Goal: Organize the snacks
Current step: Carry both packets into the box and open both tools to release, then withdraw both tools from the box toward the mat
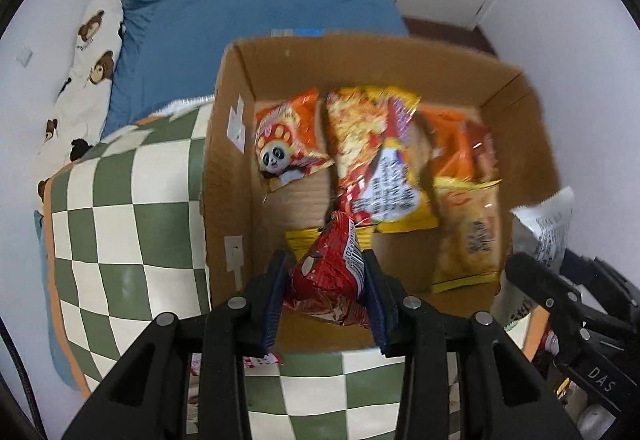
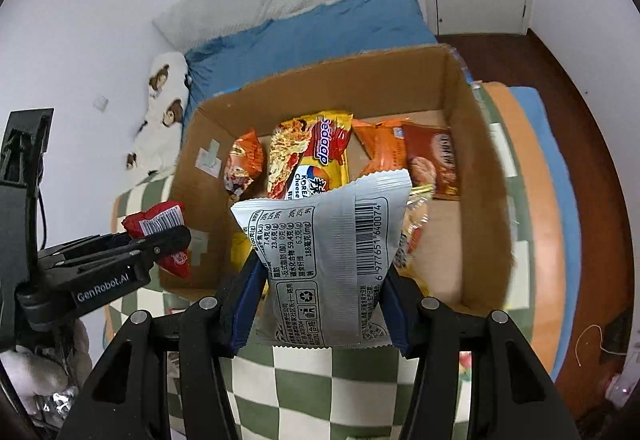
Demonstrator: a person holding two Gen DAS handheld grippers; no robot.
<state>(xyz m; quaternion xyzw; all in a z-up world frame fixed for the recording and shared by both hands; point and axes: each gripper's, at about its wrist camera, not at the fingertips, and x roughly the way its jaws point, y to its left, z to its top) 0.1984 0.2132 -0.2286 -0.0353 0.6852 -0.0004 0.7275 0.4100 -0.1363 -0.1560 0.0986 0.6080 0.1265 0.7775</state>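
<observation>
Gripping a red snack packet (image 1: 326, 272), the left gripper (image 1: 326, 280) hangs over the cardboard box (image 1: 228, 168); the right gripper (image 2: 320, 292) clamps a grey-white packet (image 2: 328, 264).

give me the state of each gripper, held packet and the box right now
left gripper: shut on red packet
red packet: held above box's near edge
right gripper: shut on white packet
white packet: held upright, barcode side showing
cardboard box: open, snack packs lying inside
</observation>
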